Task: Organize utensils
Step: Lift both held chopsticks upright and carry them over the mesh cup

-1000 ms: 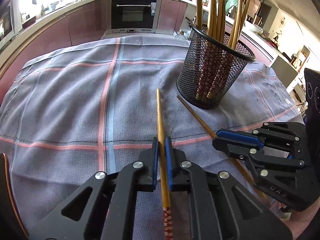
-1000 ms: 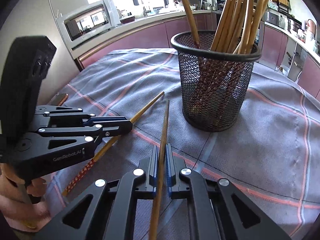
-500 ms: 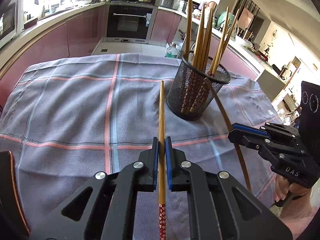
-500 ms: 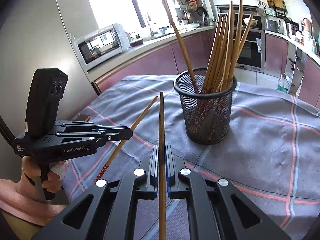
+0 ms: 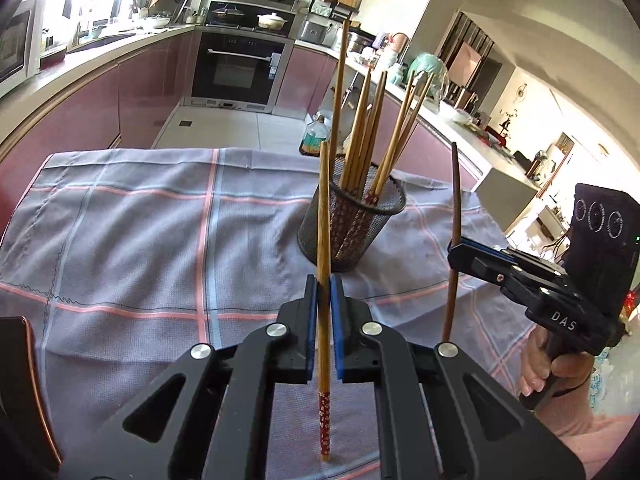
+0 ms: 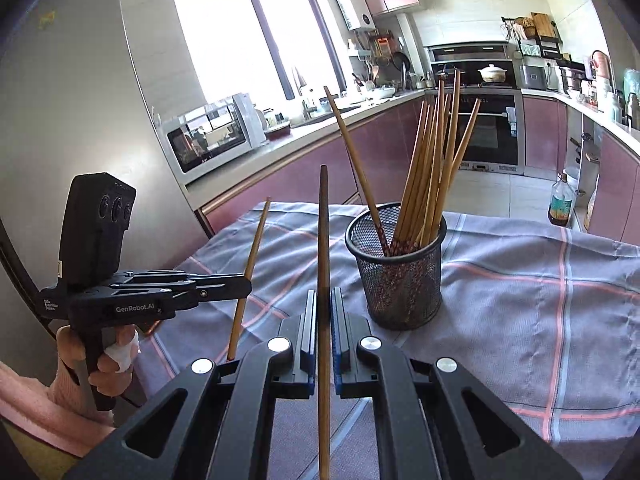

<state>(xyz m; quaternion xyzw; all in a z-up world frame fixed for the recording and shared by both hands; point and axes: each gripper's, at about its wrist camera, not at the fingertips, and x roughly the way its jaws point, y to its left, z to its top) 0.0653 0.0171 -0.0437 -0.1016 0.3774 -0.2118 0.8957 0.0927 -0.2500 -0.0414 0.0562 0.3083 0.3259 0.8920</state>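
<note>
Two wooden chopsticks [image 5: 323,216] [image 6: 323,240], red-patterned ends, clamped upright.

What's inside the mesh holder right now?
The mesh holder holds a bundle of wooden chopsticks standing with red-patterned ends down. Its bottom is hidden behind mesh and sticks.

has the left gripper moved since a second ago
Yes. The left gripper rose and backed off from the mesh cup, lifting its chopstick off the cloth.
</note>
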